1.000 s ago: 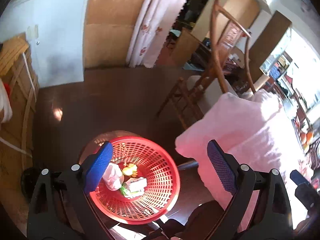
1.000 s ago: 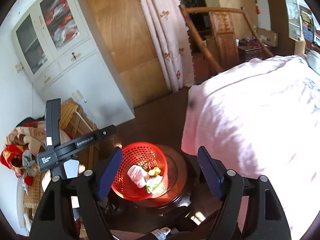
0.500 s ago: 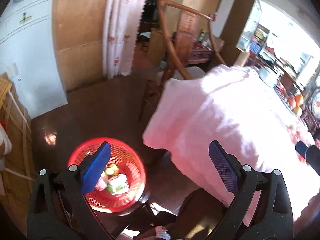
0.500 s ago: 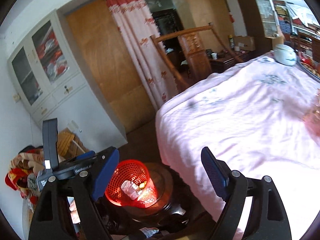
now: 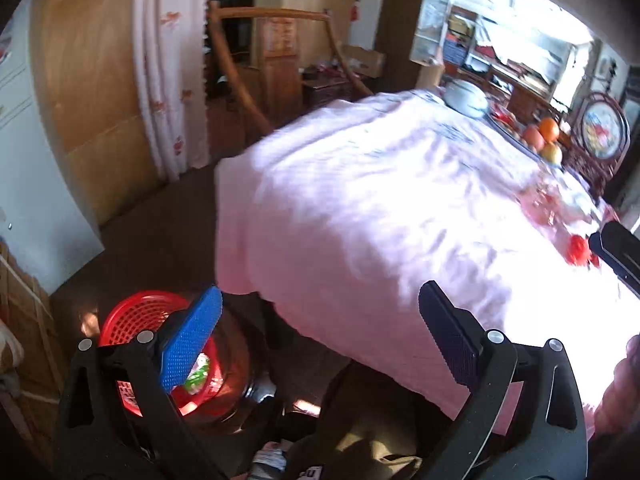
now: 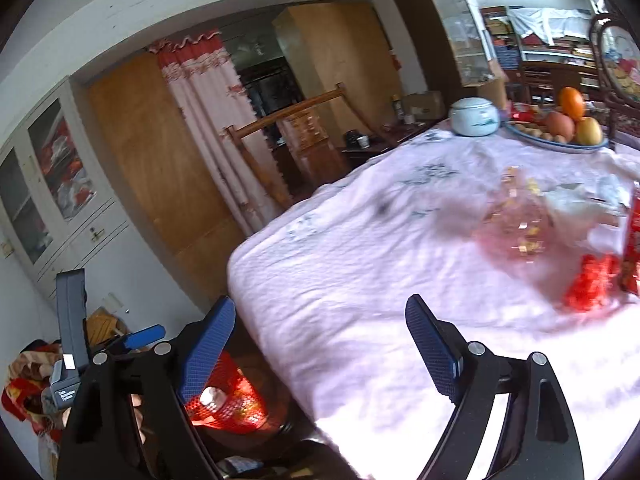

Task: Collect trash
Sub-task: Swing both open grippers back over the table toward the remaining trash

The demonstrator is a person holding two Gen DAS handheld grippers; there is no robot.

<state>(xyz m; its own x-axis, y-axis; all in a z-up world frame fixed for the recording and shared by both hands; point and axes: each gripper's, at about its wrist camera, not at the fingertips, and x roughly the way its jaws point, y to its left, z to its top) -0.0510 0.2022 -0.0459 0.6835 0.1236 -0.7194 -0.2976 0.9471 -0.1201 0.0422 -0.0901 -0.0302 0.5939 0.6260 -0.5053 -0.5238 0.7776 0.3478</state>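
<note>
Covering most of both views, the wide desk under a wrinkled pale pink cloth (image 6: 360, 264) carries all the loose things on its far right part. Behind it stand a wooden chair with a curved back rail (image 5: 272, 16) and a white curtain with red flowers (image 6: 204, 112), and at the left a white cabinet with glass doors (image 6: 48, 184). Low beside the near left corner of the desk sits the round red plastic mesh basket (image 5: 132, 312) on a dark round stand, and it already holds some wrappers, one white and green. The left gripper (image 5: 320, 332) has its blue pads far apart with nothing between them, and it hangs over the edge of the desk and the basket. The right gripper (image 6: 320, 340) is also wide, its jaws have just been opening, and nothing is between them; it points over the cloth. At the back of the desk are a blue-rimmed plate of oranges and apples (image 6: 560, 142) and a white round lidded pot (image 6: 474, 117) just beside it. Nearer lie the trash pieces: a clear crumpled plastic wrapper with gold bits (image 6: 516, 220), a small crumpled red wrapper (image 6: 590, 284), and some white crumpled paper (image 6: 580, 200), all blurred.
</note>
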